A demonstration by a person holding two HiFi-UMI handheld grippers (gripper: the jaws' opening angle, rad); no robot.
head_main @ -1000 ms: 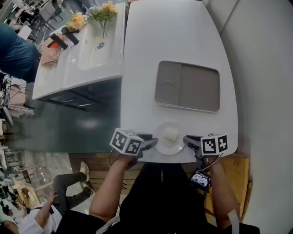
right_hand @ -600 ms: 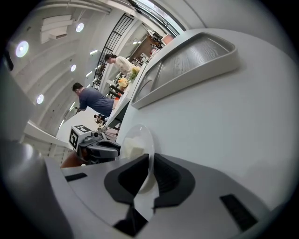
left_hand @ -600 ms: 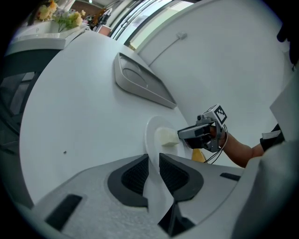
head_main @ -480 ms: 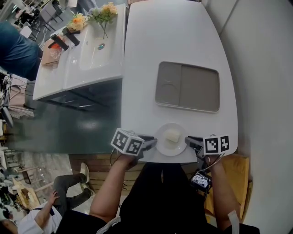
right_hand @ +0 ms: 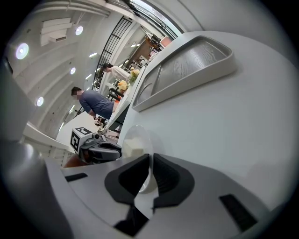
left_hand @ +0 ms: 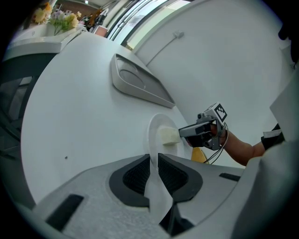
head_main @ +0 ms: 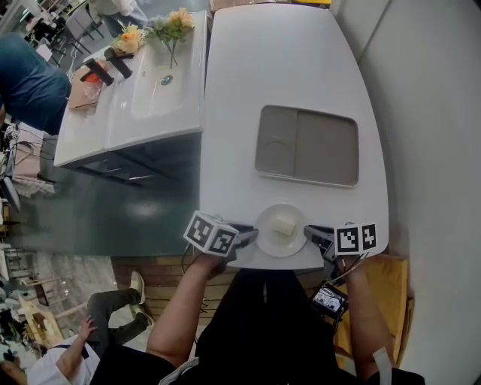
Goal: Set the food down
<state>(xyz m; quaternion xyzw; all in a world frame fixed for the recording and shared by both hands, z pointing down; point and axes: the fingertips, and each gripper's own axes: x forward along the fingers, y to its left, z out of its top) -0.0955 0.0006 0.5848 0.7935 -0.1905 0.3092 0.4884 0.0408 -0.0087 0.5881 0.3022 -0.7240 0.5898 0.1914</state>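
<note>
A small white plate (head_main: 269,239) with a pale block of food (head_main: 282,223) sits at the near edge of the white table (head_main: 285,60). My left gripper (head_main: 252,234) grips the plate's left rim, and its jaws have just been closing on it. In the left gripper view the rim (left_hand: 153,135) runs between the left gripper's (left_hand: 154,158) pads, with the food (left_hand: 168,135) beyond. My right gripper (head_main: 308,233) is shut on the right rim, its jaws having just closed further. The right gripper view shows the plate (right_hand: 138,137) pinched at my right gripper (right_hand: 150,162).
A grey two-part tray (head_main: 307,144) lies farther along the table. To the left is a white sink counter (head_main: 128,98) with flowers (head_main: 171,22), and a person in blue (head_main: 26,86) beside it. A wall runs along the right side.
The left gripper's jaws have closed onto the plate's left rim, and the right gripper's jaws have narrowed slightly on the right rim. Both hands and the plate stayed in place.
</note>
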